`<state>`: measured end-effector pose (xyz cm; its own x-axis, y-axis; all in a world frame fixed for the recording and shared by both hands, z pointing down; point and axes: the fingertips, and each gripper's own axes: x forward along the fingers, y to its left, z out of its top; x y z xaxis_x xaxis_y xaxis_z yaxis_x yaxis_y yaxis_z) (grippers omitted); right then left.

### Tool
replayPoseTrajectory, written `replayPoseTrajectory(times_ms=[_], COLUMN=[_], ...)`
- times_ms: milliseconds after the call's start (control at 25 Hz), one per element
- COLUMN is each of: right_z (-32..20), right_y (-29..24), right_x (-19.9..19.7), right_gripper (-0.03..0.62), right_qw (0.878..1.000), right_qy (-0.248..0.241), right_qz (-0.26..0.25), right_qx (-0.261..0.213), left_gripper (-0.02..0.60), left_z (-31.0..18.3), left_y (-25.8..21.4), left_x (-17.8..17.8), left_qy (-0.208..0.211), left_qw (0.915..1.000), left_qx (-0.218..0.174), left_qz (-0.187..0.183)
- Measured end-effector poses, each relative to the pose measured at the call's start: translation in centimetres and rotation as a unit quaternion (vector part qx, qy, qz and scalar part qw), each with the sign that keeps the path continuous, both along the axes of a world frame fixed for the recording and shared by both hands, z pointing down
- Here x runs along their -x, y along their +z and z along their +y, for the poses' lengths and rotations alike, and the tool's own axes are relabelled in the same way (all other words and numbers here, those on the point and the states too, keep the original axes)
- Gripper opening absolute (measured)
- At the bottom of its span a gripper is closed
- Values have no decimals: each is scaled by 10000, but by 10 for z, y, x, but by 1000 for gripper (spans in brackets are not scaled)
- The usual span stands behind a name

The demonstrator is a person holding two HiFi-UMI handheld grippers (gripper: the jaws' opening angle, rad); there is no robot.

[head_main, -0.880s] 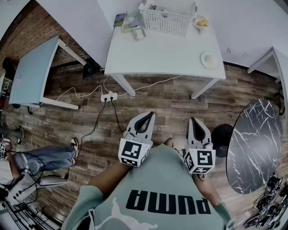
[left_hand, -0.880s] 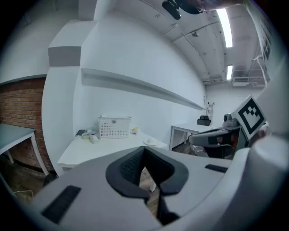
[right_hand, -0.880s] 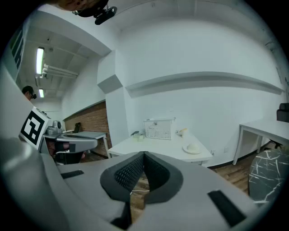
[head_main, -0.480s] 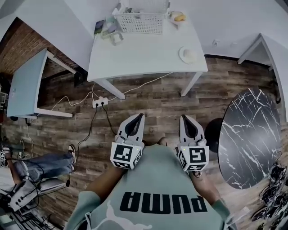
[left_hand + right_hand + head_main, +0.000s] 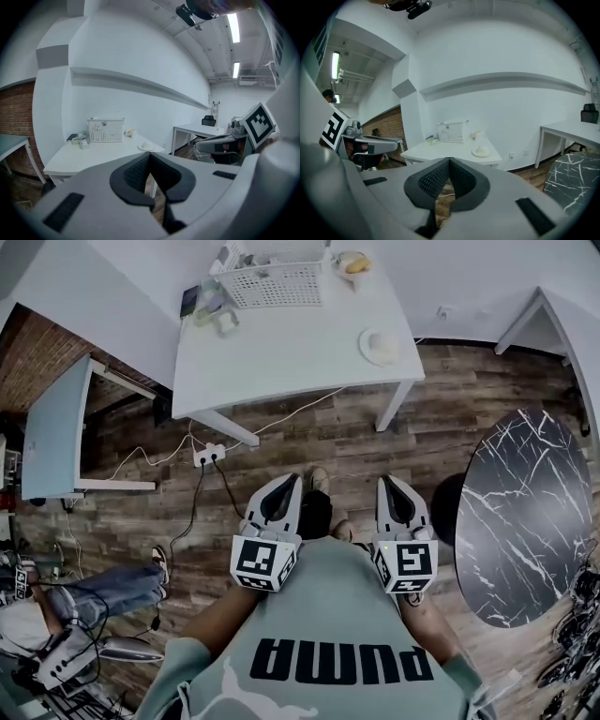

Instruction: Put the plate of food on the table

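Note:
A white plate with a pale mound of food [image 5: 382,346] sits near the right edge of the white table [image 5: 281,352], far ahead of me. It shows small in the left gripper view [image 5: 146,147] and in the right gripper view [image 5: 481,152]. My left gripper [image 5: 292,479] and right gripper [image 5: 384,480] are held side by side close to my chest, above the wooden floor and well short of the table. Both are shut with nothing between the jaws, as their own views confirm for the left gripper [image 5: 150,154] and the right gripper [image 5: 449,160].
A white basket [image 5: 274,279], small items [image 5: 208,304] and a dish of yellow food [image 5: 353,262] stand at the table's back. A power strip with cables [image 5: 211,455] lies on the floor. A round marble table [image 5: 520,512] is at right, a pale table [image 5: 54,432] at left, a seated person [image 5: 103,587] lower left.
The white table has slid left and up in the head view as I moved. A foot now shows between the grippers. Both grippers stay shut.

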<state>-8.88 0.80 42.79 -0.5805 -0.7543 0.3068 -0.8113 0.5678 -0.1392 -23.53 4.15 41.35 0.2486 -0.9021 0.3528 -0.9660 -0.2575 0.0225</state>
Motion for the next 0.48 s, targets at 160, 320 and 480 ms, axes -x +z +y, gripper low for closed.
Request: replayPoseTrajectory(times_ms=[160, 320, 480], right_z=[-18, -40, -67], right_y=[5, 12, 18], right_x=[-5, -7, 2], right_gripper=[8, 8, 8], right_qw=[9998, 9989, 9976], right_qy=[189, 393, 521], right_qz=[73, 168, 298], right_qx=[74, 214, 346], left_gripper=[6, 6, 6], left_z=[-26, -56, -94], left_y=[7, 15, 20], left_x=[-5, -8, 2], left_qy=[230, 478, 612], left_qw=[9997, 9985, 9974], left_qx=[79, 185, 241], left_qz=[74, 185, 305])
